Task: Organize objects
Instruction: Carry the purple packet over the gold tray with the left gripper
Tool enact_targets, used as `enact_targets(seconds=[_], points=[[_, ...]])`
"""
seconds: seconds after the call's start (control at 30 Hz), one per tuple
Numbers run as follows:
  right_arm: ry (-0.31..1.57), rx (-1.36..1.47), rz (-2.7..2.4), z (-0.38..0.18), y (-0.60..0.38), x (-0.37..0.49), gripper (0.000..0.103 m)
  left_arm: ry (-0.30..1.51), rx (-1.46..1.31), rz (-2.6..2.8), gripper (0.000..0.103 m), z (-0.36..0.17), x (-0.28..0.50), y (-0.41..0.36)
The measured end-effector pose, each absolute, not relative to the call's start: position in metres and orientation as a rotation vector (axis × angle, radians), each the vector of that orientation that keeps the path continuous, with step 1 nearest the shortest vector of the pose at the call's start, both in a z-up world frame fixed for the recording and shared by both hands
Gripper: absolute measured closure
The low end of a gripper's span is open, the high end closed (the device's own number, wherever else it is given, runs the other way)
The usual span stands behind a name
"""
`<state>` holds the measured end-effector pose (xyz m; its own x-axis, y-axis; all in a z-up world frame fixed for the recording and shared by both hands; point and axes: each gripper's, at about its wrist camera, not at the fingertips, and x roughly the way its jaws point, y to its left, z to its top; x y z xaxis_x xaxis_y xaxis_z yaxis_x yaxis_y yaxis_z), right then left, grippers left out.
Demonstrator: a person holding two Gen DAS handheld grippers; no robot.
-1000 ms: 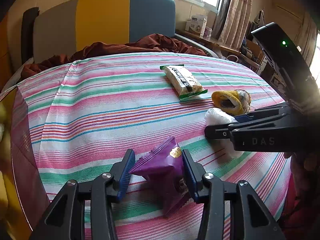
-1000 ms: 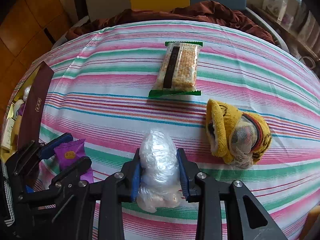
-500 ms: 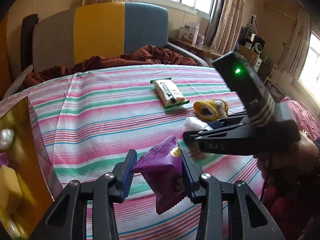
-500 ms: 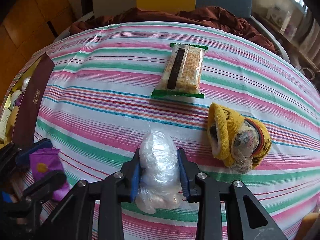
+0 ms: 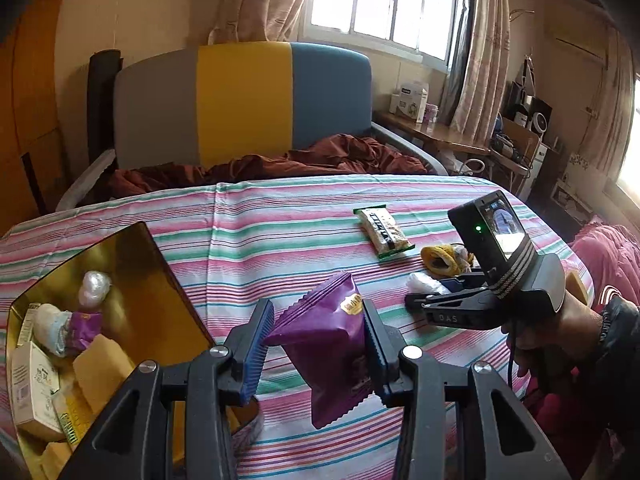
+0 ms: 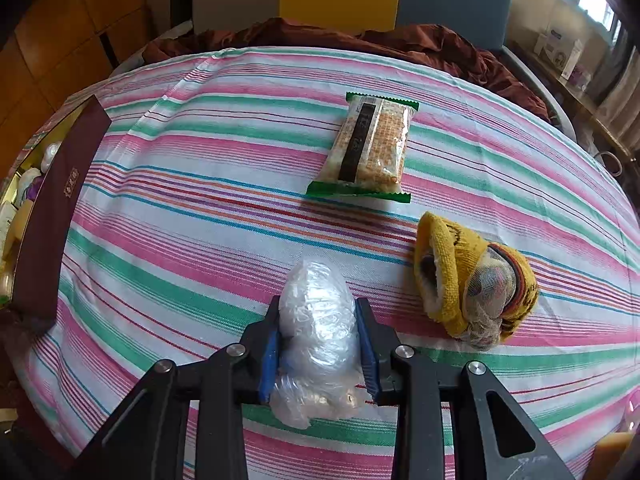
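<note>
Left tongs (image 5: 316, 350) clenched on a glossy purple snack packet (image 5: 334, 346), crimped edges, gold logo, held clear above the striped cloth of the bench (image 5: 240, 232), just beside the open gold box (image 5: 132, 280). Right tongs (image 6: 318, 354) grip a crinkled clear plastic bundle (image 6: 318, 320) resting on the cloth, near a yellow knitted sock (image 6: 460, 276) and a green-edged cracker pack (image 6: 368, 148).

gold box (image 5: 132, 268) – cut off at lower left of the left wrist view, print on its cartons too small to read | plastic-wrapped bundle (image 6: 316, 320) – lower part hidden between right gripper (image 6: 318, 344) pads | purple packet (image 5: 332, 344) logo illegible
</note>
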<state>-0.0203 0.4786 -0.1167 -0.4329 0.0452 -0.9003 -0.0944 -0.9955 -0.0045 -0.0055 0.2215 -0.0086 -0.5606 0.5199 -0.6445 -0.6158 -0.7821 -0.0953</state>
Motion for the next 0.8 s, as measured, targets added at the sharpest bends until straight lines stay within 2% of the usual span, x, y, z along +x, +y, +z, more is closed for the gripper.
enact_targets(seconds=[0.43, 0.8], points=[[0.015, -1.596, 2.595, -0.120, 0.469, -0.024, 0.068, 0.079, -0.937, 2.417, 0.060, -0.011, -0.022, 0.150], [-0.058, -1.584, 2.584, -0.119, 0.460, -0.021, 0.067, -0.175, -1.100, 2.568, 0.060, -0.029, -0.047, 0.030]])
